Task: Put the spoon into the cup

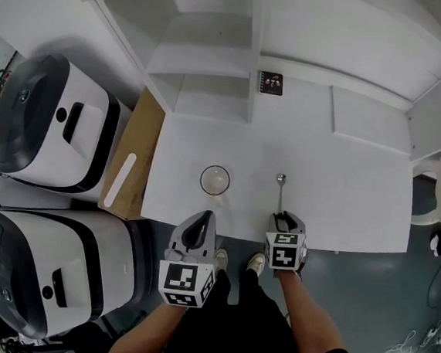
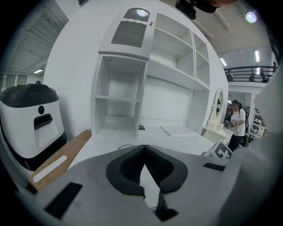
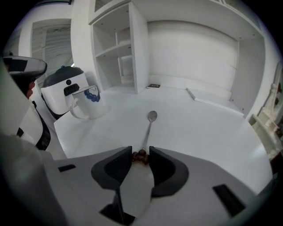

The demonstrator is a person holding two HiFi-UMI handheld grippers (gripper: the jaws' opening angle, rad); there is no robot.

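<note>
White table (image 1: pixel 343 191) carries spoon (image 3: pixel 147 132) near front edge, long axis front-to-back, bowl rearward, brown handle tip pinched between right gripper (image 1: pixel 283 216) fingers (image 3: pixel 164 165); cup (image 1: pixel 215 181) stands leftward along that edge, nearer left gripper (image 1: pixel 204 218), fingers pressed together, empty.

I am working in a big indoor hall, a lab or test space rather than a home. A plain white surface (image 1: pixel 341 214) with white shelf compartments (image 1: pixel 205 93) stands beside two bulky white-and-grey machines (image 1: pixel 47 124). Beyond are a railed upper gallery (image 2: pixel 250 73) and strip ceiling lights (image 2: pixel 257 56).
</note>
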